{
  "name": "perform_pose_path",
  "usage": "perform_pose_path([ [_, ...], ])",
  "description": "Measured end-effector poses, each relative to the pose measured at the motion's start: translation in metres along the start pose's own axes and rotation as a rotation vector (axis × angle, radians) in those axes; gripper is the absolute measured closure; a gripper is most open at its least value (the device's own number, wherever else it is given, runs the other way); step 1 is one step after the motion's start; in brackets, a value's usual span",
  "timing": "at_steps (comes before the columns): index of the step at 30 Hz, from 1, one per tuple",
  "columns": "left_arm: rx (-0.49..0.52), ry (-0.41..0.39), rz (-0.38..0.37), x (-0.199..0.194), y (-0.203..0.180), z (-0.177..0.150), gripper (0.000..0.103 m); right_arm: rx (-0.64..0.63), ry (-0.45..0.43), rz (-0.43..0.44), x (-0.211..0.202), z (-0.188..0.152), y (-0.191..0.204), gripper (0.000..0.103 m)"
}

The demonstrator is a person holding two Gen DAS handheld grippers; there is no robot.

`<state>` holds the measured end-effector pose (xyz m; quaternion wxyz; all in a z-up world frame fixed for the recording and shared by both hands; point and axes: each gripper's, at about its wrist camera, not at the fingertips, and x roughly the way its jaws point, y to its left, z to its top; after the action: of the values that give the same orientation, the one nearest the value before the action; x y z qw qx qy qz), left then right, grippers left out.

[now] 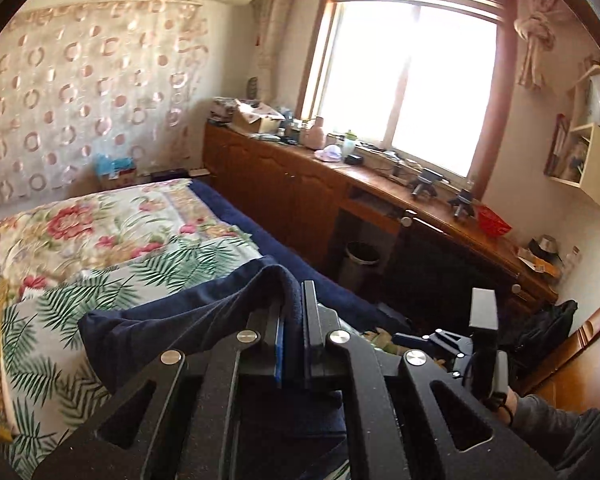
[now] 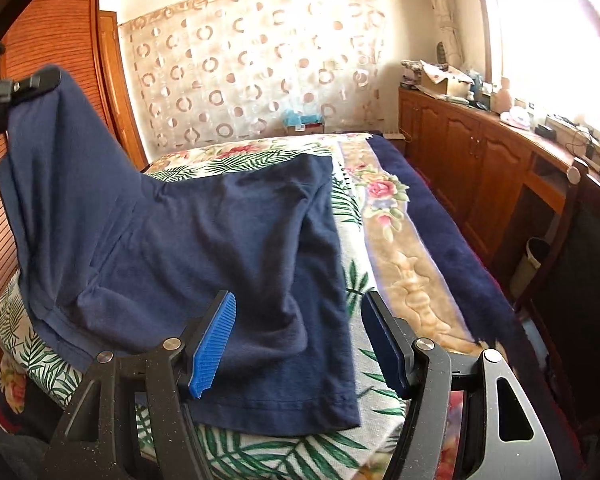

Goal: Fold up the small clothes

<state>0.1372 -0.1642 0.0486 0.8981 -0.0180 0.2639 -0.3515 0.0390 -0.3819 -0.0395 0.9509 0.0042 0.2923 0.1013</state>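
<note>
A navy blue garment (image 2: 220, 232) lies spread on the floral bedspread (image 2: 404, 264). Its far left corner is lifted high, pinched in my left gripper (image 2: 28, 82). In the left wrist view the left gripper (image 1: 294, 312) is shut on a fold of this navy cloth (image 1: 172, 320), which drapes down to the left. My right gripper (image 2: 300, 332) hovers open over the garment's near hem. Its blue pads (image 2: 216, 344) stand wide apart and do not press the cloth. One of the right gripper's fingers (image 1: 483, 308) shows at the lower right of the left wrist view, with a person's grey sleeve (image 1: 548, 416) behind it.
A dark blue blanket (image 2: 452, 240) runs along the bed's right edge. Beyond it, a wooden cabinet (image 1: 300, 192) with a cluttered top stands under the window, with a waste bin (image 1: 360, 264) at its foot. A wooden wardrobe (image 2: 60, 40) stands left of the bed.
</note>
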Motion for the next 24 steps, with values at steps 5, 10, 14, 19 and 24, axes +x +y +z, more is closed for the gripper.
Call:
perform_pose_path([
  [5, 0.001, 0.021, -0.008, 0.015, -0.012, 0.0, 0.096, 0.01, 0.002, -0.002, -0.002, -0.002, -0.003, 0.036],
  [10, 0.049, 0.152, 0.076, 0.04, 0.006, -0.031, 0.07, 0.014, 0.01, -0.004, 0.002, 0.0, -0.006, 0.036],
  [14, 0.023, 0.171, 0.13, 0.035, 0.019, -0.044, 0.041, 0.008, 0.015, -0.004, 0.005, 0.003, -0.005, 0.036],
  [19, -0.034, 0.154, 0.175, 0.015, 0.043, -0.061, 0.04, -0.013, 0.012, 0.003, 0.006, 0.008, 0.002, 0.036],
  [24, -0.082, 0.12, 0.252, -0.012, 0.066, -0.081, 0.04, -0.052, 0.004, 0.02, 0.01, 0.017, 0.016, 0.036],
])
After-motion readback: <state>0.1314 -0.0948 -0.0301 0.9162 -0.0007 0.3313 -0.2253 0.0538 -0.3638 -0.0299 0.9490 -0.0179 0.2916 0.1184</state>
